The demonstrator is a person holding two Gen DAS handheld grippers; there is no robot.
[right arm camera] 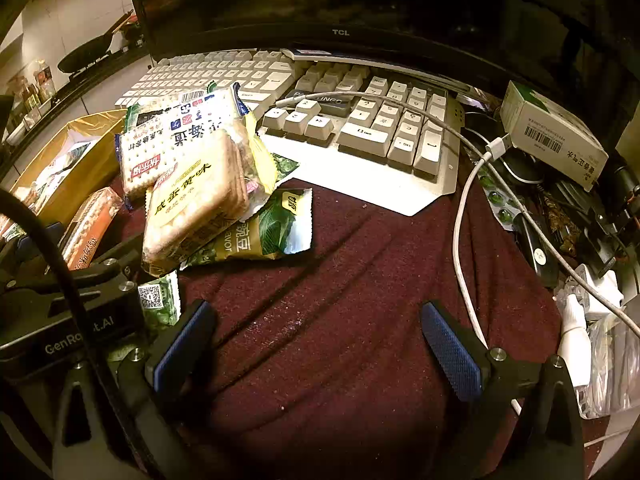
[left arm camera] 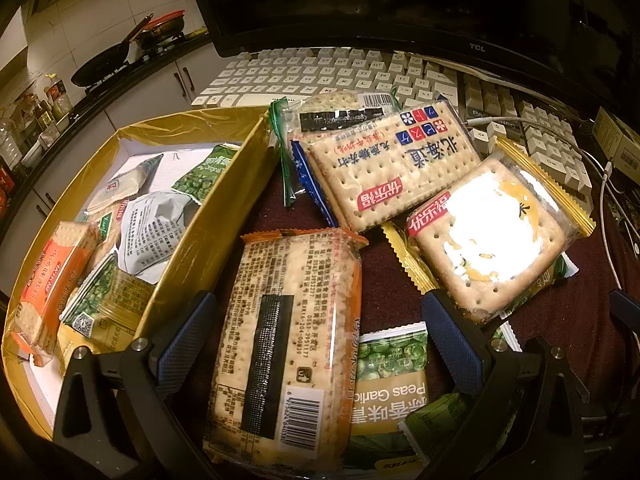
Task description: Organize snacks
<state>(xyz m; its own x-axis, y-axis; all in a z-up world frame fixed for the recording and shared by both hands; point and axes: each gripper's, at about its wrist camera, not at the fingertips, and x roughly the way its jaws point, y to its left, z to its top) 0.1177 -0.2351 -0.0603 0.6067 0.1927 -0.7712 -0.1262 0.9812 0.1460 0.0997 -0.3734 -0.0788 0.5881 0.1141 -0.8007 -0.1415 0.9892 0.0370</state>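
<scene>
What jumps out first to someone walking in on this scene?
A heap of cracker packets sprawls on dark red cloth before a white keyboard. To its left, a yellow box already holds several snacks. The open left gripper straddles an orange-edged cracker pack, while the right gripper is open over bare cloth.

The monitor [right arm camera: 340, 8] carries "TCL" on its lower bezel. Just below it, the beige keyboard [right arm camera: 384, 128] shows a partly hidden "…LINGO" badge. In front of the keyboard, the blue-edged cracker pack [left arm camera: 392, 168] reads "北海道", with "优乐福" on a red tag; the same tag sits on the yellow-edged cracker pack [left arm camera: 492, 236] beside it. The green pea packet [left arm camera: 390, 380] nearer the camera reads "Peas Garlic". Next to it, the orange-edged cracker pack [left arm camera: 288, 340] shows its back, with "0563-3951177" and a barcode. The left tongs' body [right arm camera: 76, 332], left of the keyboard, reads "GenRo…t.AI".
</scene>
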